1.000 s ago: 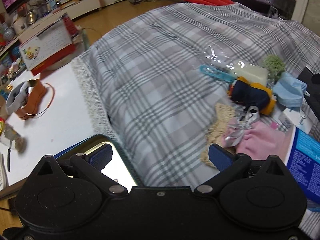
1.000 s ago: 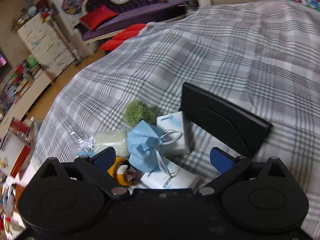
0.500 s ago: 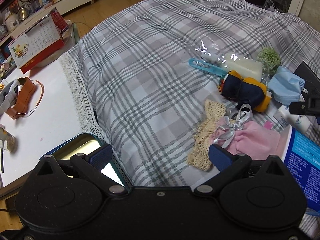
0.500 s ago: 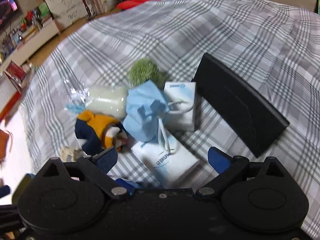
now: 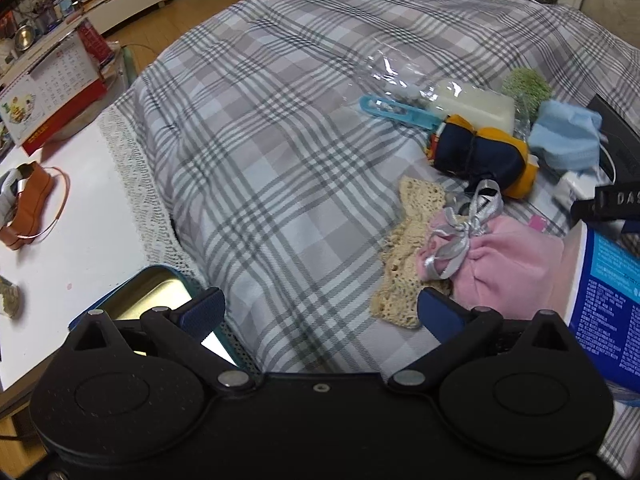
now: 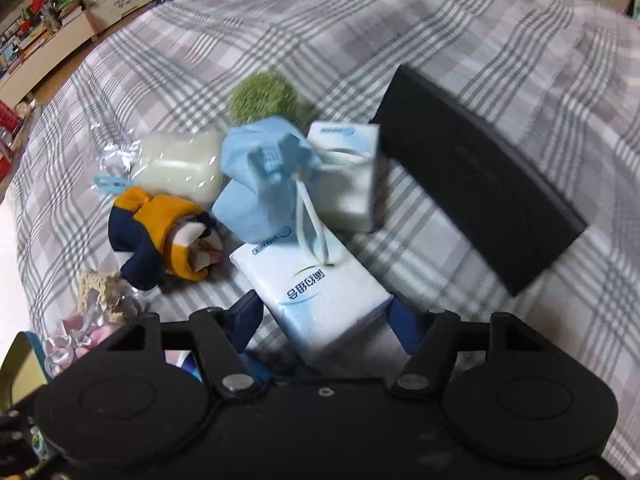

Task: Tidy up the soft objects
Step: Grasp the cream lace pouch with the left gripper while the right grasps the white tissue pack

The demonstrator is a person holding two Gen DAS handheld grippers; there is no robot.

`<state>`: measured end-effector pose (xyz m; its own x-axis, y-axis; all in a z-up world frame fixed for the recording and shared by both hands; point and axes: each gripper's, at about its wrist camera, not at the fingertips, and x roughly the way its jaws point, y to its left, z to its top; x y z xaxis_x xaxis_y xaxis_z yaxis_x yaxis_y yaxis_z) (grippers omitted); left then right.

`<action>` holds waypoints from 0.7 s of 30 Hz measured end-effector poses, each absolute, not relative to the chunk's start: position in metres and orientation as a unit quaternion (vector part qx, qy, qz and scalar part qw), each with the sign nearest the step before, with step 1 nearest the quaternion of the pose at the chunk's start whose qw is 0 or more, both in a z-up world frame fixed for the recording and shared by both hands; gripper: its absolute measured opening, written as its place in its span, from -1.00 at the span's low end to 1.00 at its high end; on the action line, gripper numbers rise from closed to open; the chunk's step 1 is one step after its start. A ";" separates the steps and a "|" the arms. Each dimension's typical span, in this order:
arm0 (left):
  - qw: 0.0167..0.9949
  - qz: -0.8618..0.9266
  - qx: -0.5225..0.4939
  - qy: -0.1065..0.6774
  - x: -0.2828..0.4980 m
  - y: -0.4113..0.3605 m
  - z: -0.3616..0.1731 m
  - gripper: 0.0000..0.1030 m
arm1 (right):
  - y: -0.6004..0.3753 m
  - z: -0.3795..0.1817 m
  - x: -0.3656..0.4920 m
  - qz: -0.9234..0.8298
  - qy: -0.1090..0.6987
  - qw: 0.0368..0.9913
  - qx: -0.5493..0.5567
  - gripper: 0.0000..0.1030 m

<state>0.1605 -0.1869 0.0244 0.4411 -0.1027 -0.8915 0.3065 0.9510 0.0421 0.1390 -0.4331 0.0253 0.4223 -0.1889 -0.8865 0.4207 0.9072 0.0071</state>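
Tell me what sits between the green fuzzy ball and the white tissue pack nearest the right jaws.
In the right wrist view, the crumpled blue face mask lies between the green fuzzy ball and the tissue pack.

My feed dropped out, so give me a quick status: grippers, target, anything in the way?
Right gripper jaws just been closing around the tissue pack. Left gripper open, empty. Blue mask rests on the pack's far end.
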 end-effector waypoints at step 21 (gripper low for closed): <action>0.826 -0.180 0.056 0.531 0.202 -0.221 -0.007 0.61 | -0.452 0.069 0.115 -0.175 0.438 0.861 0.191 0.29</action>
<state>0.2019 -0.2213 -0.0072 0.3708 -0.2371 -0.8979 0.3560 0.9293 -0.0984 0.1152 -0.4523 0.0693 0.5553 -0.1334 -0.8209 0.4680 0.8660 0.1759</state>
